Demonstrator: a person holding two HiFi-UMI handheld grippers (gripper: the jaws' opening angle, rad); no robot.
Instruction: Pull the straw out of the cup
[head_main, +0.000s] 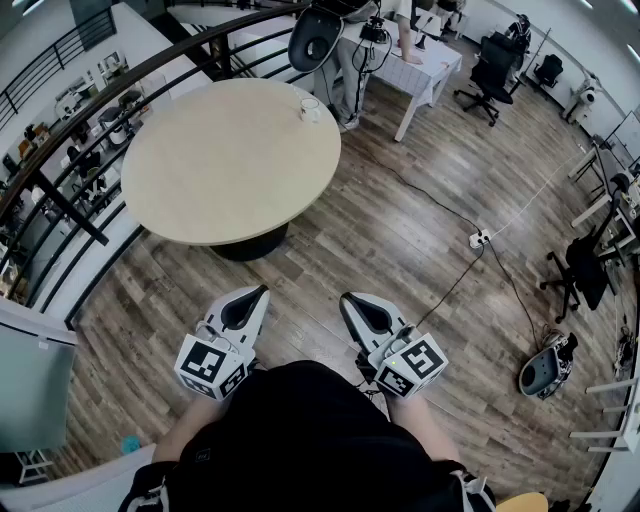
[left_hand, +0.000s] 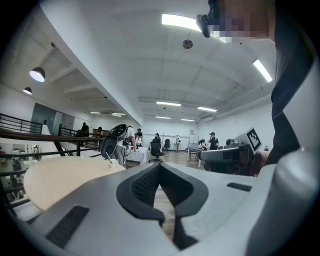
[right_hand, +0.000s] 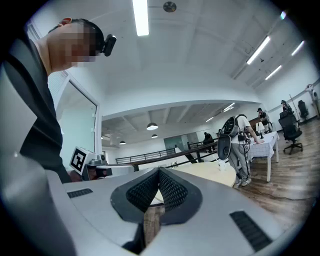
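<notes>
A small white cup (head_main: 310, 109) with a straw stands near the far edge of a round beige table (head_main: 210, 190). It is tiny in the left gripper view (left_hand: 114, 161) and in the right gripper view (right_hand: 221, 165). My left gripper (head_main: 262, 291) and right gripper (head_main: 346, 298) hang side by side close to my body, over the wooden floor, well short of the table. Both are shut with nothing between the jaws. The tips meet in the left gripper view (left_hand: 160, 165) and in the right gripper view (right_hand: 159, 170).
A dark railing (head_main: 60, 190) curves round the table's left side. Behind the table a person (head_main: 350, 60) stands at a white table (head_main: 425, 65) with office chairs (head_main: 492, 68). A cable and power strip (head_main: 479, 239) lie on the floor at right.
</notes>
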